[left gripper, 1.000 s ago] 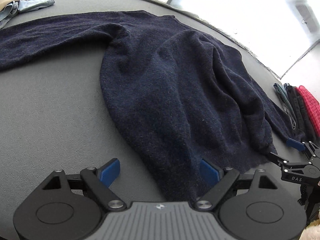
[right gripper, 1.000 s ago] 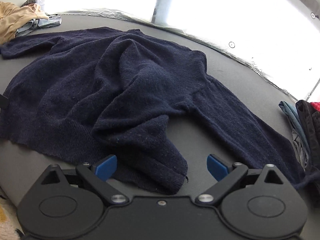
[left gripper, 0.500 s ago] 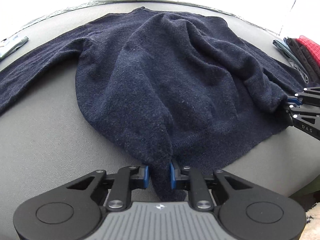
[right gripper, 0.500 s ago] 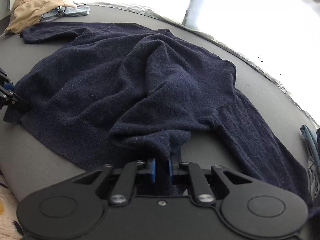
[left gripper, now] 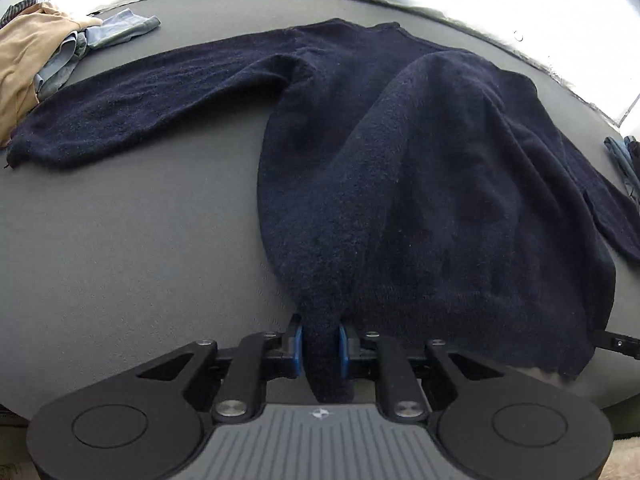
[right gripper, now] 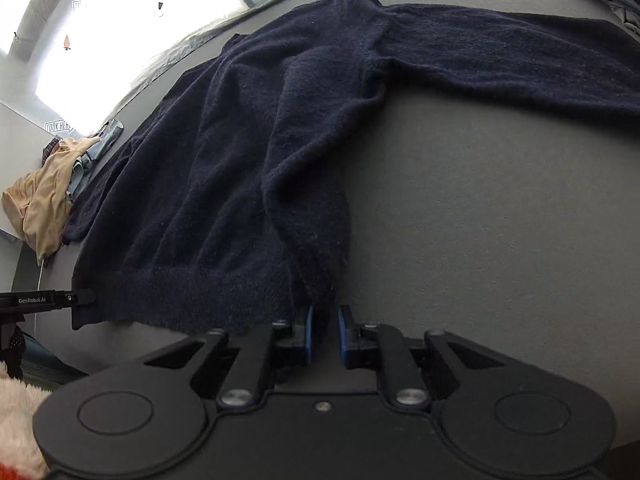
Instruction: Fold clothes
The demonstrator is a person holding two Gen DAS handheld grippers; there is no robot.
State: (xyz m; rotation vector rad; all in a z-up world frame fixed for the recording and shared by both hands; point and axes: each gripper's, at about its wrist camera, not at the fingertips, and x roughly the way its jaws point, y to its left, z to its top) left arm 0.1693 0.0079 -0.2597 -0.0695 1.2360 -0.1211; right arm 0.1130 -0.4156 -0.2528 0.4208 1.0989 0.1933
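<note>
Navy sweater [left gripper: 420, 184] spread on grey surface [left gripper: 120, 240], sleeves out to both sides. Left claw [left gripper: 320, 344] pinching a hem bunch, jaws easing apart. Right claw [right gripper: 324, 332] pinching the other hem corner, jaws likewise opening. Tan garment [left gripper: 20, 64] at far edge.

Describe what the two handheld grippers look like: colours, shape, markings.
Both are matte black with round discs either side, silver pivot screws and blue pads. The left gripper has a ribbed grey centre plate with a small emblem; the right gripper has a plain black body. White "GenRobot.AI" lettering marks the left one's finger.
</note>
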